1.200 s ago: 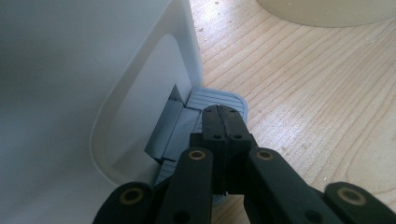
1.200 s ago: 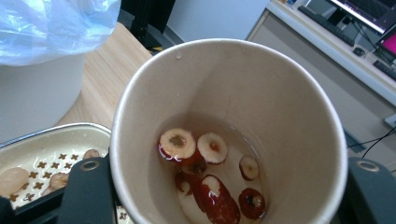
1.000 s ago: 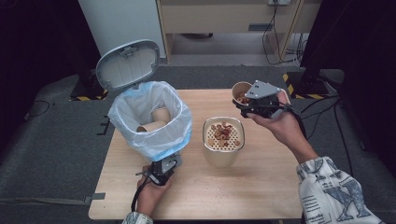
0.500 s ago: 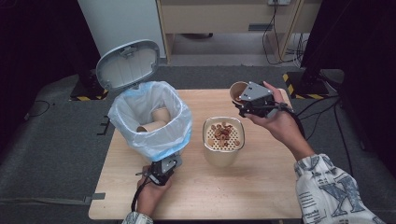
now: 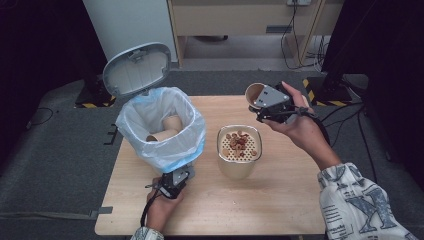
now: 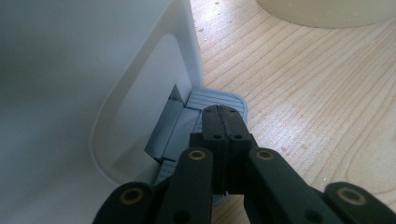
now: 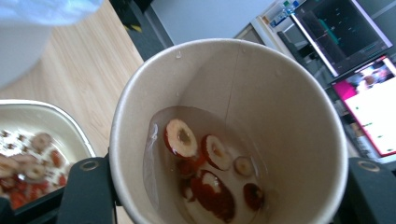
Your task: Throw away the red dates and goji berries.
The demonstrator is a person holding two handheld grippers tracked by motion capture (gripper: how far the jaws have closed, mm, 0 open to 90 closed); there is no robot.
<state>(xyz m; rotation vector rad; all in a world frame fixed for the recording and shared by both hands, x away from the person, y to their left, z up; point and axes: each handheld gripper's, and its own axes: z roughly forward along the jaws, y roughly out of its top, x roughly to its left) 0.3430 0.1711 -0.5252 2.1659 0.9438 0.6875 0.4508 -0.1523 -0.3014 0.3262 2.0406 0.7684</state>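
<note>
A white pedal bin (image 5: 160,130) lined with a pale blue bag stands at the table's left, its lid (image 5: 137,67) raised. Used paper cups (image 5: 167,127) lie inside it. My left gripper (image 5: 176,181) is shut at the bin's foot, and in the left gripper view its closed tips (image 6: 223,116) rest on the grey pedal (image 6: 219,100). My right gripper (image 5: 257,97) is shut on a paper cup (image 5: 254,92), held tilted above the table's far side. The cup (image 7: 233,140) holds liquid and red date slices (image 7: 180,137). A beige bowl (image 5: 239,150) with a strainer insert holds more slices.
The bowl's rim (image 7: 42,116) lies just below and left of the held cup. The bin wall (image 6: 93,70) stands close on the left of my left gripper. Bare wooden table (image 5: 280,200) stretches along the front and right. Dark floor and cables surround the table.
The right gripper with the cup has drifted slightly up and to the left. The left gripper and the bin lid have stayed as they were.
</note>
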